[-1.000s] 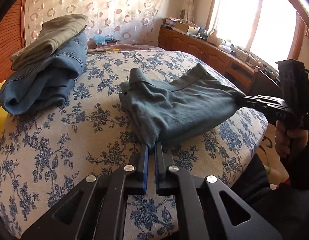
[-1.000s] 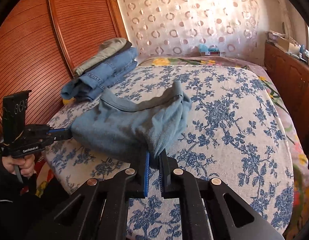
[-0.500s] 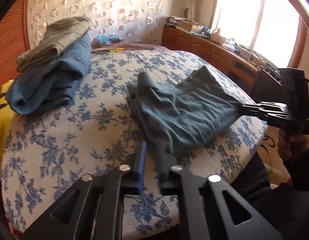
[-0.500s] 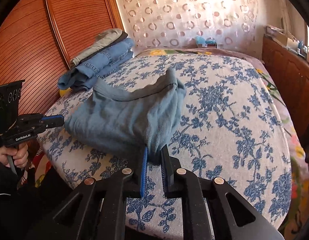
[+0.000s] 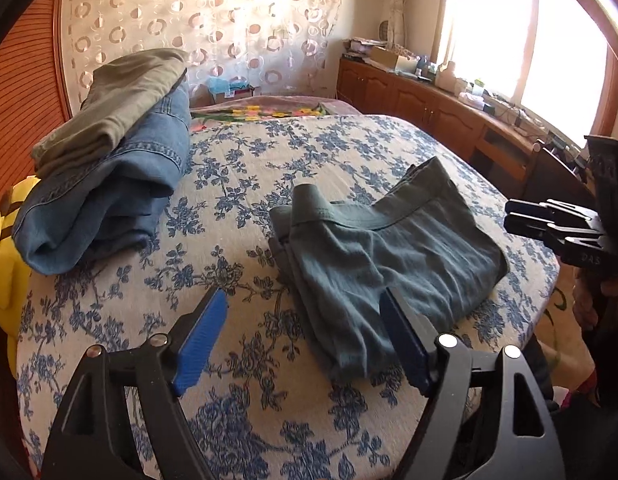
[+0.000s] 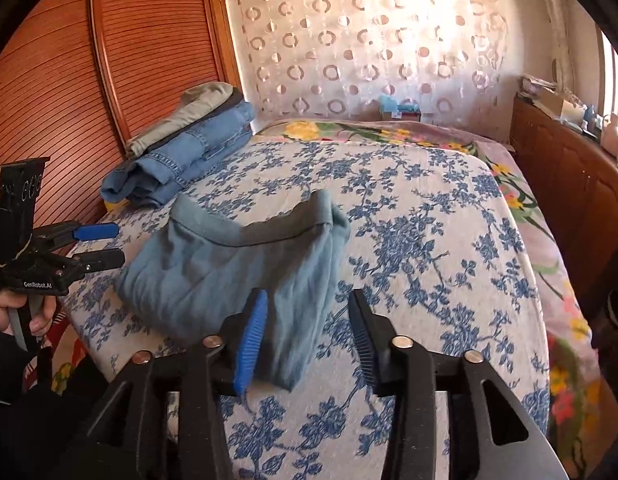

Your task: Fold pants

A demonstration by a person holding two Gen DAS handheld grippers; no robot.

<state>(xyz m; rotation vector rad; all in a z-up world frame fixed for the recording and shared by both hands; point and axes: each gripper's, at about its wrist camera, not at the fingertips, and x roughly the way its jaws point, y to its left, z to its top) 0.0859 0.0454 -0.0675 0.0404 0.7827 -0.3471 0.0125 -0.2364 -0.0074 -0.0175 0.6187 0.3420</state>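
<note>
Left wrist view: your left gripper [image 5: 301,336] is spread wide, holding nothing, with the folded pants [image 5: 389,264] lying flat on the bed [image 5: 237,184] just ahead. Your right gripper [image 6: 309,332] is likewise wide, straddling the pants' near corner without gripping. Both sit at opposite edges, apparently released so the fold rests. Jeans [image 5: 105,200] are stacked well apart.

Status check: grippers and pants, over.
Left gripper open, right gripper open. Grey-blue pants folded on bed, unheld. Nothing blocking.
</note>
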